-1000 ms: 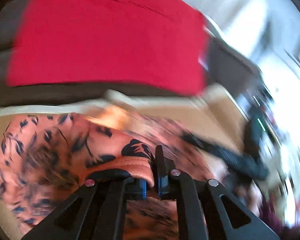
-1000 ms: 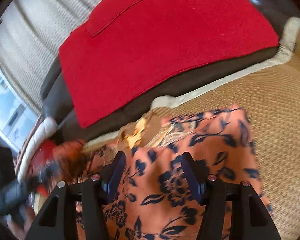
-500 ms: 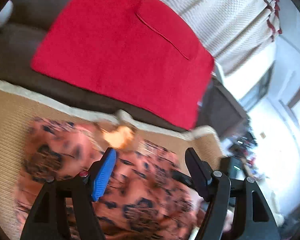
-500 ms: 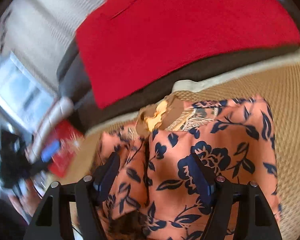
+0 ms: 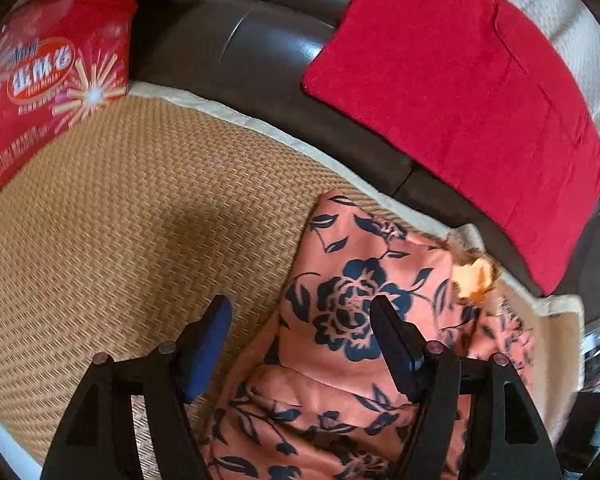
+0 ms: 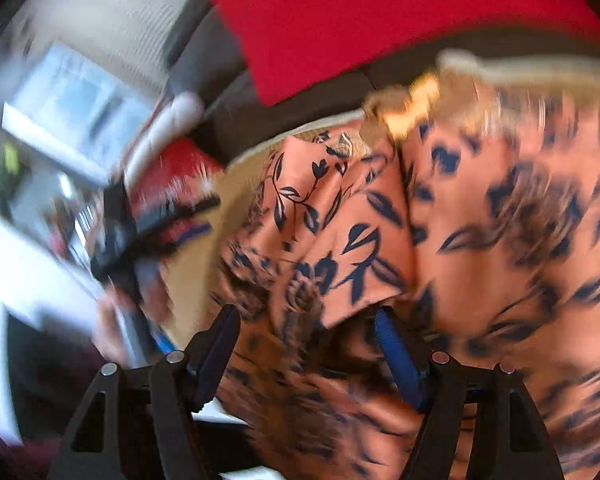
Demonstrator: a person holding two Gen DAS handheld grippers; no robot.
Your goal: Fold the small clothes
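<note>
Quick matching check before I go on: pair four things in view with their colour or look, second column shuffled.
Things:
1. garment
2. cushion
3. mat
4. box

Looks:
A. woven tan
B. plain red fabric
C. orange with dark blue flowers
D. red with printed starbursts and lettering

Pairs: 1-C, 2-B, 3-A, 4-D

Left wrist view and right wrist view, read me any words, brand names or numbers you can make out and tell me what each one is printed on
Red box, white oval logo: large characters, too blurred to read.
Red box, lower edge: a row of small white print, too small to read.
Floral garment, pale strip near its neckline: a faint mark, unreadable.
Right wrist view: too motion-blurred, no text can be read.
</note>
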